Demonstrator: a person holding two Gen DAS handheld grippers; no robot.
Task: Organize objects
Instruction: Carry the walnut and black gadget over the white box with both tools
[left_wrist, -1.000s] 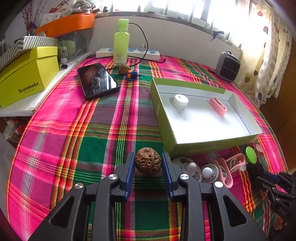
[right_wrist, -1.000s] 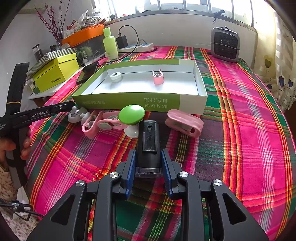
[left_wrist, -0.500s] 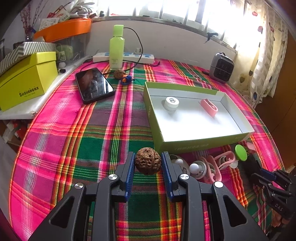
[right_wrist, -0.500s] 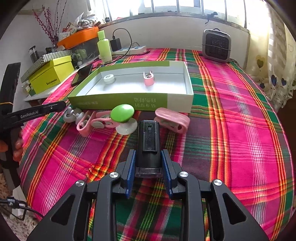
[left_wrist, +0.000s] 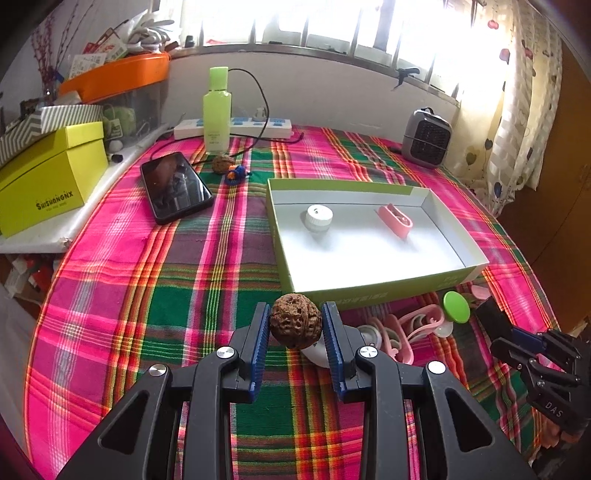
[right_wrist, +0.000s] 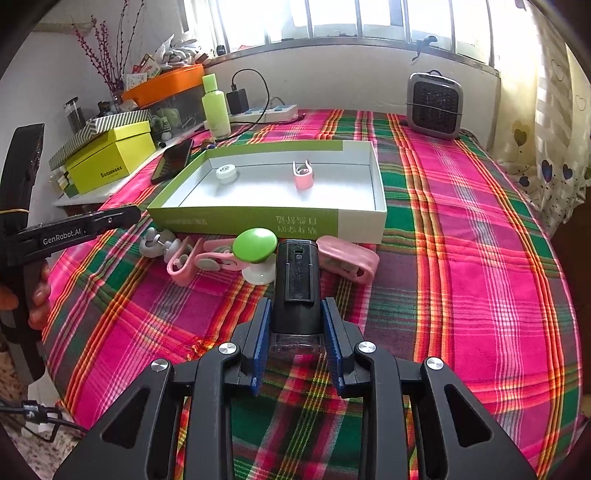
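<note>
My left gripper (left_wrist: 295, 325) is shut on a brown walnut (left_wrist: 294, 319), held above the plaid cloth just in front of the green box's near left corner. My right gripper (right_wrist: 295, 325) is shut on a black cylindrical device (right_wrist: 296, 286), in front of the same box. The open green box (left_wrist: 373, 291) (right_wrist: 266, 219) has a white floor with a white round cap (left_wrist: 318, 218) (right_wrist: 226, 172) and a pink clip (left_wrist: 395, 220) (right_wrist: 303, 175) in it. Before the box lie a green-topped knob (right_wrist: 255, 243), pink clips (right_wrist: 199, 260) and white suction hooks (right_wrist: 157, 245).
A black phone (left_wrist: 175, 186), a second walnut (left_wrist: 222, 163) and a small blue toy (left_wrist: 236, 173) lie at the far left. A green bottle (left_wrist: 217, 110), a power strip (left_wrist: 236, 127) and a grey heater (left_wrist: 426, 138) stand at the back. Yellow boxes (left_wrist: 48, 173) sit off the table's left.
The left gripper has lifted with the walnut, so the box and table look farther off. The right gripper has pulled back a little with the black device, still in its grip.
</note>
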